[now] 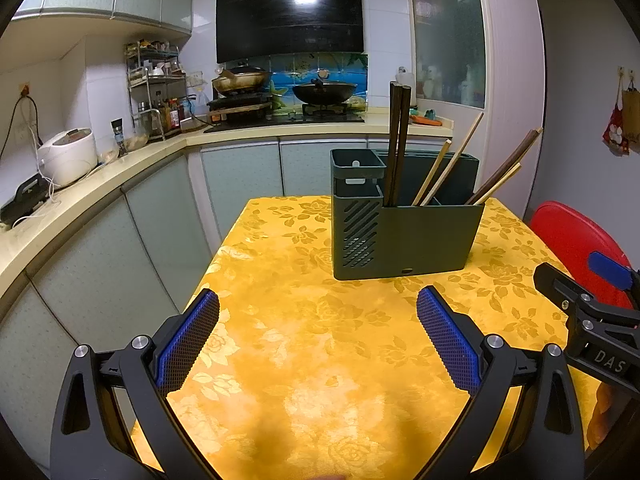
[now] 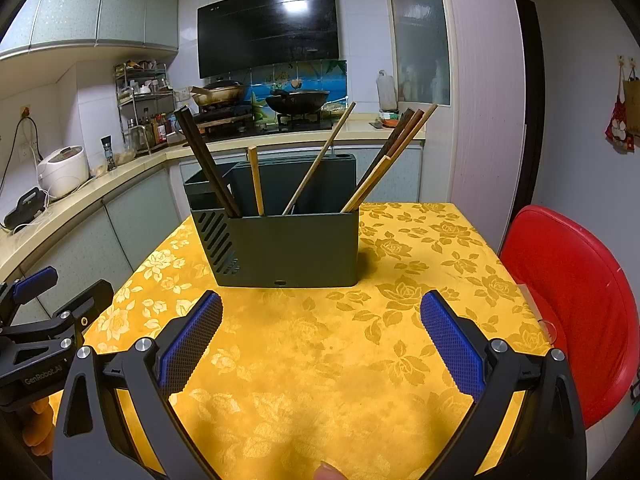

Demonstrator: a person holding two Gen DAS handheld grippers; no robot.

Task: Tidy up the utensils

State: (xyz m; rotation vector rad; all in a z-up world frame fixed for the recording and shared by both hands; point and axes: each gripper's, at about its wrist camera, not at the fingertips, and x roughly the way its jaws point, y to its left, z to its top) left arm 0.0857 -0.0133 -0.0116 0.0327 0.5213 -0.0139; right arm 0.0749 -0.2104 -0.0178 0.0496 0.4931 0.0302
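left claw (image 1: 318,330) released, empty | right claw (image 2: 322,330) released, empty | holder (image 2: 280,244) at 12 o'clock on desk (image 2: 320,360) | chopsticks (image 2: 208,164) sorted by slot

Desk (image 1: 304,360) wears a yellow cloth with a woven rose pattern, faint sheen on it. The holder (image 2: 296,248) looks like matt dark-green plastic, smooth, slotted on its left side. Chopsticks: a dark pair (image 2: 206,160) of smooth dark wood, pale ones (image 2: 256,184) of bare light wood. Left claw (image 1: 318,316) and right claw (image 2: 321,316): matt black plastic arms, shiny metal screws, blue pads (image 2: 452,344) with a fine rough grid texture. Red chair (image 2: 572,280) at right, glossy plastic. Far off, the hood (image 1: 290,18) is glossy black.
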